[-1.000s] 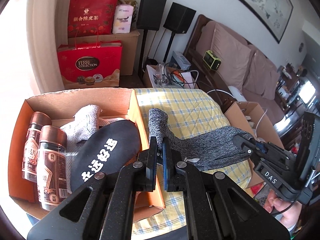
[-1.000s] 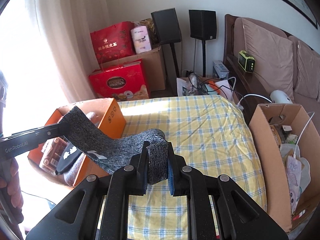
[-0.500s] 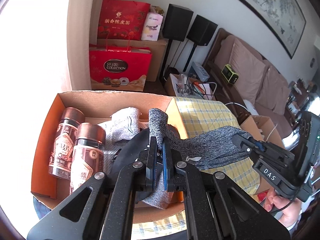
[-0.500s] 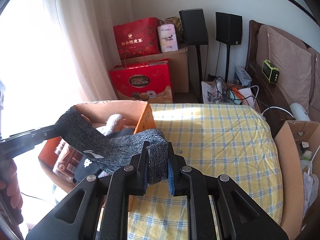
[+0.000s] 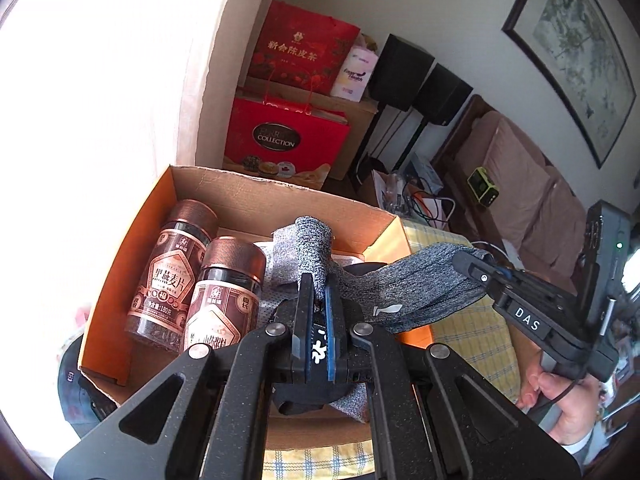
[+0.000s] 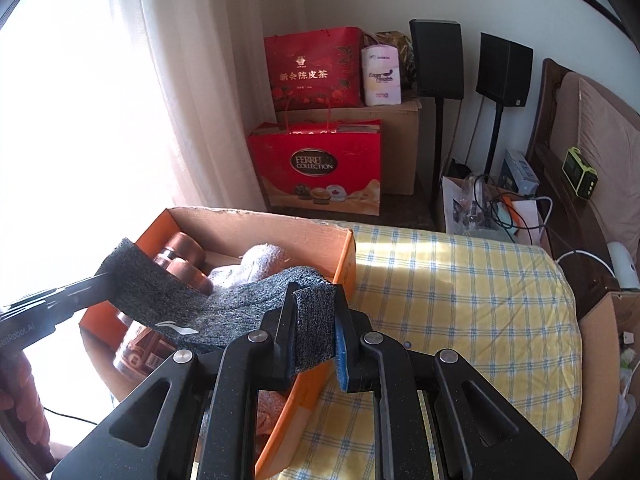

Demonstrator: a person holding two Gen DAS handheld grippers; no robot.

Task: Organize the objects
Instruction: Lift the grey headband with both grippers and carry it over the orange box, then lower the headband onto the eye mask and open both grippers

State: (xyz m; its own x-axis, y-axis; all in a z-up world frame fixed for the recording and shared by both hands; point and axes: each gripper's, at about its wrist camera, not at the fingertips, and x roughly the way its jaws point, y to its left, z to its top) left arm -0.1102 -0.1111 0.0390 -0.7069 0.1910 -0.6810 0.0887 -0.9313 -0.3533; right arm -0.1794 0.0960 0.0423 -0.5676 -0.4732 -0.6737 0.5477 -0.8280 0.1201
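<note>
Since a second ago both tools have carried the grey sock (image 5: 404, 284) leftward, from above the checked cloth of the worktop (image 6: 460, 280) to above the open cardboard box (image 5: 248, 196) at the worktop's left edge. The left tool (image 5: 316, 304) is clamped on one end of the sock, whose rolled tip sticks up past its fingertips over the middle of the box. The right tool (image 6: 314, 320) is clenched on the other end, with a folded flap of sock between its fingers; it hangs over the box's right wall. The sock stretches between the two tools, sagging slightly, a small white logo showing on its side. Below it, inside the box, two brown-lidded jars (image 5: 224, 288) lie side by side along the left wall, beside a pale rolled cloth (image 6: 266, 258) and a dark item (image 5: 316, 392) with white lettering.
</note>
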